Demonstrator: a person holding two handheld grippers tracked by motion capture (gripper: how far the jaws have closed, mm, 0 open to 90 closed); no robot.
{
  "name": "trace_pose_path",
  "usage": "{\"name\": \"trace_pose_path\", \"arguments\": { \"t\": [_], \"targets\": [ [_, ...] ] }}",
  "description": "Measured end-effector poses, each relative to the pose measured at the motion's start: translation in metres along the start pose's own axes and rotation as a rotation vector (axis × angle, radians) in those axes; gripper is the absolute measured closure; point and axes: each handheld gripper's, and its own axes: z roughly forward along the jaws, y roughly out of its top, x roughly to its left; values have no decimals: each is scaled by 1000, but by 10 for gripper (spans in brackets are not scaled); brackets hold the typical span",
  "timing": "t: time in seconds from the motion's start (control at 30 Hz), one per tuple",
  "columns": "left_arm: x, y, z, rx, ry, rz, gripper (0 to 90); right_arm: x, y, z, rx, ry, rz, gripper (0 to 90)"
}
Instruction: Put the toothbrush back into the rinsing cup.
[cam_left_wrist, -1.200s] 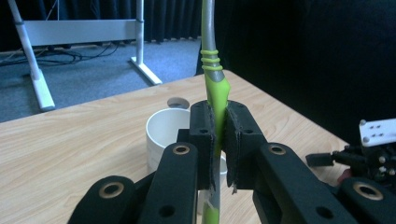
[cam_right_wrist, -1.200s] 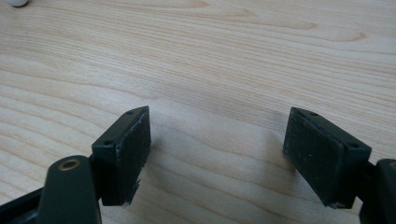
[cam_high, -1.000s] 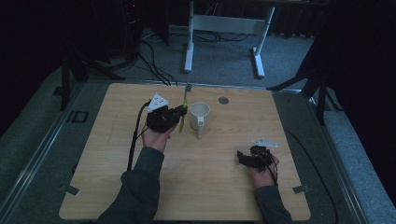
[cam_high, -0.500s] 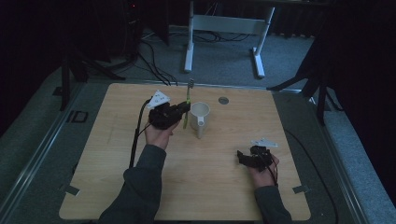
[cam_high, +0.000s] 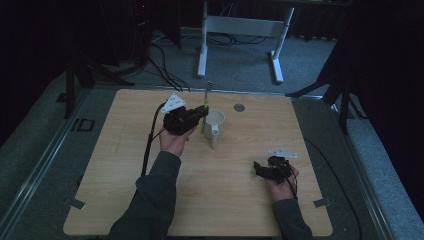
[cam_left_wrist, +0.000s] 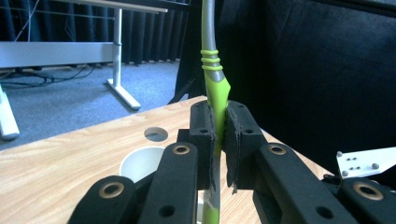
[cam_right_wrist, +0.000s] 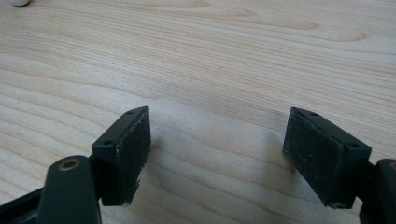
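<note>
**Toothbrush clamped beside the cup**

The left gripper (cam_high: 202, 114) holds a green and grey toothbrush (cam_high: 205, 107), its two black jaws pressed together on the green handle. In the left gripper view the pads (cam_left_wrist: 206, 140) squeeze the handle from both sides, and the toothbrush (cam_left_wrist: 211, 70) stands nearly upright between them, its grey neck rising out of the top of the picture and its green lower end running down between the jaws. From above, the brush leans slightly, its head up and toward the far edge of the counter (cam_high: 125, 200), its lower end just beside the near-left rim of the cup (cam_high: 215, 125). Whether the tip touches the cup cannot be told.

The white cup stands upright near the middle of the counter, a little toward the far side, with its handle turned toward the person. In the left gripper view its pale rim (cam_left_wrist: 135, 163) shows just behind the left jaw. A small round hole (cam_high: 239, 107) lies in the counter beyond the cup, to its right.

The right gripper (cam_high: 260, 167) rests low on the counter near the front right corner, well apart from the cup. Its jaws stand wide apart, with bare wood between the pads (cam_right_wrist: 133, 149).
</note>
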Motion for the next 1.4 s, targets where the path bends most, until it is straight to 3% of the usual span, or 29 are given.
{"name": "trace_pose_path", "arguments": {
  "t": [0.1, 0.6, 1.4],
  "targets": [
    [-1, 1, 2, -7, -1, 15, 825, 0, 0, 0, 0, 0, 0, 228],
    [1, -3, 11, -58, -53, 13, 825, 0, 0, 0, 1, 2, -2, 228],
    [-1, -16, 36, -57, -39, -12, 824, 0, 0, 0, 1, 4, -2, 228]
  ]
}}
